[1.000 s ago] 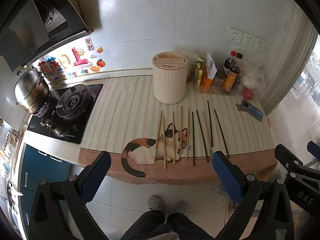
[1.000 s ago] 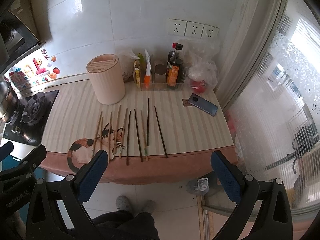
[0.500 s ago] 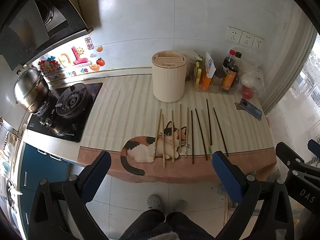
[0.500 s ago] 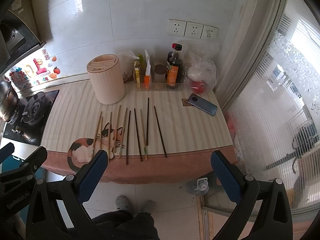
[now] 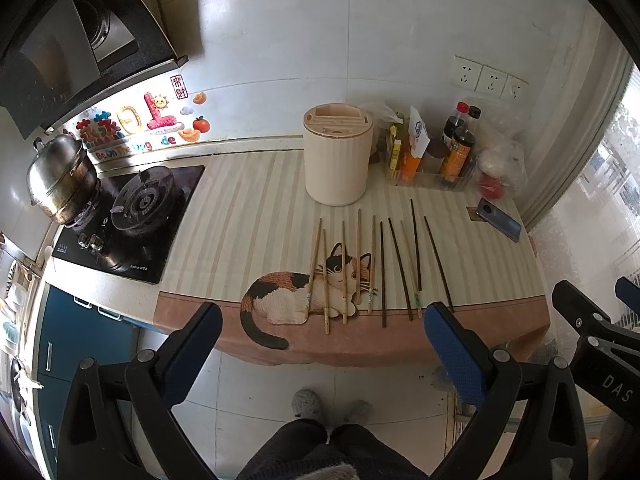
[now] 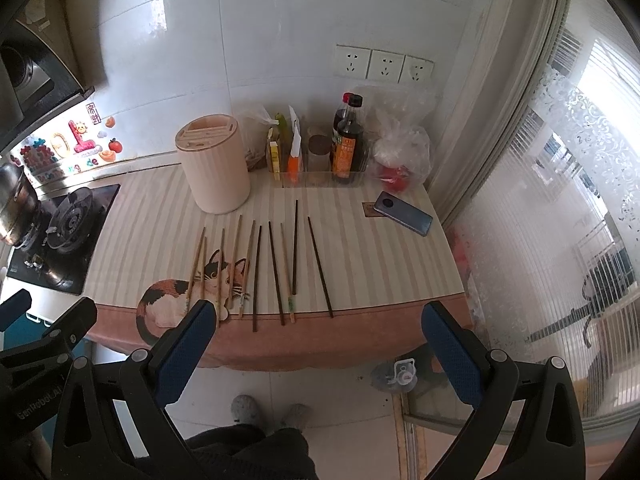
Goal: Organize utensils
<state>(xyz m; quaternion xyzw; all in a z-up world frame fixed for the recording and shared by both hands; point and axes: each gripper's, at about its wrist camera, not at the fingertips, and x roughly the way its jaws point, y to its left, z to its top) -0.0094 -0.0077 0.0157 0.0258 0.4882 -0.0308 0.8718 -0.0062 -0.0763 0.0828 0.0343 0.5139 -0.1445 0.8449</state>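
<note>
Several chopsticks lie side by side on the striped cat mat [image 5: 240, 216]: light wooden ones [image 5: 344, 264] on the left, dark ones [image 5: 416, 256] on the right. They also show in the right wrist view [image 6: 256, 268]. A cream round utensil holder [image 5: 337, 156] with slots on top stands behind them; it also shows in the right wrist view [image 6: 214, 164]. My left gripper [image 5: 320, 344] is open and empty, held off the counter's front edge. My right gripper [image 6: 316, 344] is open and empty too, beside it on the right.
A gas stove [image 5: 132, 216] with a steel pot [image 5: 60, 178] is at the left. Sauce bottles [image 5: 456, 148] and packets stand at the back right, beside plastic bags [image 5: 500, 156]. A phone [image 5: 500, 220] lies at the right edge. Floor and the person's feet [image 5: 328, 404] are below.
Both grippers have drifted slightly; the counter sits a little higher and farther in view. Nothing on the counter has moved and both grippers stay open.
</note>
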